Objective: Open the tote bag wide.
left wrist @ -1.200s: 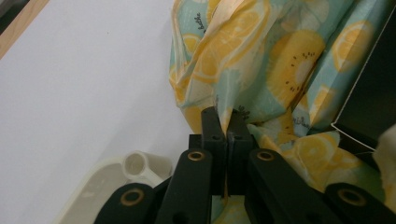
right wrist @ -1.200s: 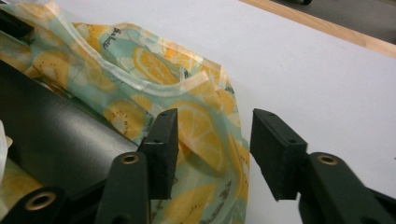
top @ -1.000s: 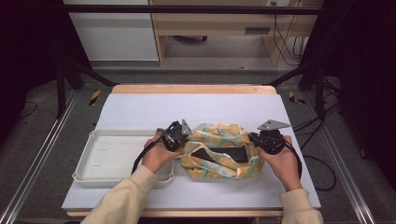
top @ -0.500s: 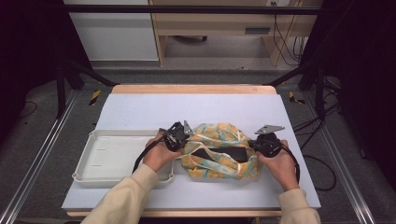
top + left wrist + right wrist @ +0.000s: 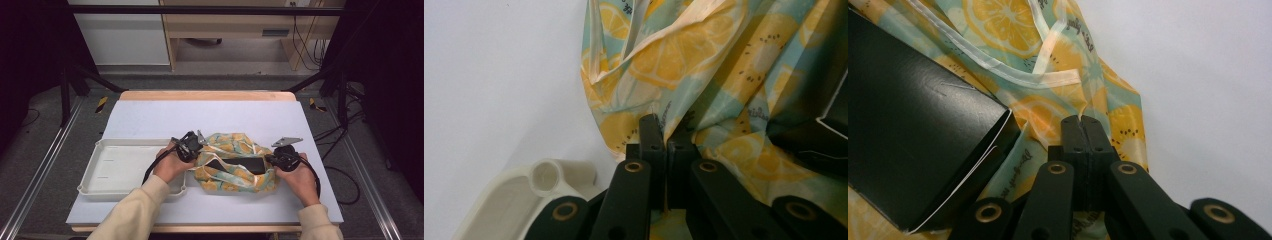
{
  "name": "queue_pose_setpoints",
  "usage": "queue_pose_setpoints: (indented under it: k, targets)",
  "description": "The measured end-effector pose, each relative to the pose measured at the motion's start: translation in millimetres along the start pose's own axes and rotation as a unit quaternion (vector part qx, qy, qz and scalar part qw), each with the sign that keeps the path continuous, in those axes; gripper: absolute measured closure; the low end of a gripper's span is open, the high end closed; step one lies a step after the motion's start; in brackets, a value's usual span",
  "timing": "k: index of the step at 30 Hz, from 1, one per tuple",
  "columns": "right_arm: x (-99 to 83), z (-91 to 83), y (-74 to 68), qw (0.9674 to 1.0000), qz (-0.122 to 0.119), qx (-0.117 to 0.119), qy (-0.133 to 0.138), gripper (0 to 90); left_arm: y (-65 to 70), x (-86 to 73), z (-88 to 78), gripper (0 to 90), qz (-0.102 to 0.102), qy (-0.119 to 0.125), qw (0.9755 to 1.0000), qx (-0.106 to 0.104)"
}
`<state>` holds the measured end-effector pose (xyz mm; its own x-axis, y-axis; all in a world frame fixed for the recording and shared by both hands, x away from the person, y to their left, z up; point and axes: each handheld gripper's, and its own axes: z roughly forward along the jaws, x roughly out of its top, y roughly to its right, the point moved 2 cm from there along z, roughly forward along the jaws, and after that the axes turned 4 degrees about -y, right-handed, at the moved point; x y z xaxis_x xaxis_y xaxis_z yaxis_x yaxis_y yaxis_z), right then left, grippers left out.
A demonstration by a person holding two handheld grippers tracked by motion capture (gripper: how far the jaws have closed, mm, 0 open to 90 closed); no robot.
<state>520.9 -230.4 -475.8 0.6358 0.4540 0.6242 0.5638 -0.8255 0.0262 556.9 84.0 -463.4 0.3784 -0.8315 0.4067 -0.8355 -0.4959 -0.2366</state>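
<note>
Thin lemon-print fabric bag, lower centre of the high view on the white table, holds a black flat cardboard box.

Left gripper and right gripper each clenched on the bag's edge cloth.

Judgement: cloth limp, light, slippery; box stiff. Grip hems or handles, not box.

White plastic tray lies left.

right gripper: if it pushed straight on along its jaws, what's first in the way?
The lemon-print bag: the right gripper is already shut on a fold of its cloth. Straight beyond lies more bag fabric, then probably bare table. The black box sits off to one side, likely missed, though depth is unclear.
</note>
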Motion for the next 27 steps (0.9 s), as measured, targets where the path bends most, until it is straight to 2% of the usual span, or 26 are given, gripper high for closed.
queue_pose_setpoints:
  k: [10, 19, 20, 22, 24, 26, 27]
  targets:
    - [-3.2, -1.8, -1.4, 1.0, -0.003, 0.002, -0.001, 90.0, -4.9, 2.7, 2.9, 89.6, 0.003, 0.002, 0.9999, 0.01]
    - [-5.4, -1.0, -3.0, 1.0, 0.006, 0.004, -0.002, 90.0, -6.6, 3.1, 2.3, 89.0, 0.003, -0.002, 1.0, -0.001]
    - [-5.1, -2.7, -2.4, 0.9999, 0.008, 0.005, 0.005, 88.1, -7.0, 2.7, -0.8, 88.4, 0.001, 0.002, 1.0, 0.002]
    - [-3.8, -7.8, -1.5, 0.9997, 0.014, -0.005, 0.02, 78.4, -7.7, 1.4, -9.5, 83.9, -0.008, 0.023, 0.9997, 0.01]
    - [-1.9, -14.8, -1.5, 0.9991, 0.018, -0.013, 0.036, 68.9, -9.0, 0.1, -21.2, 74.4, -0.017, 0.049, 0.9984, 0.021]
    - [1.0, -23.2, -2.6, 0.9981, 0.025, -0.021, 0.052, 56.9, -9.9, -2.1, -33.4, 62.0, -0.036, 0.08, 0.9957, 0.028]
    - [2.7, -27.8, -3.4, 0.9973, 0.028, -0.026, 0.063, 54.6, -10.9, -3.8, -40.2, 57.5, -0.039, 0.088, 0.9949, 0.031]
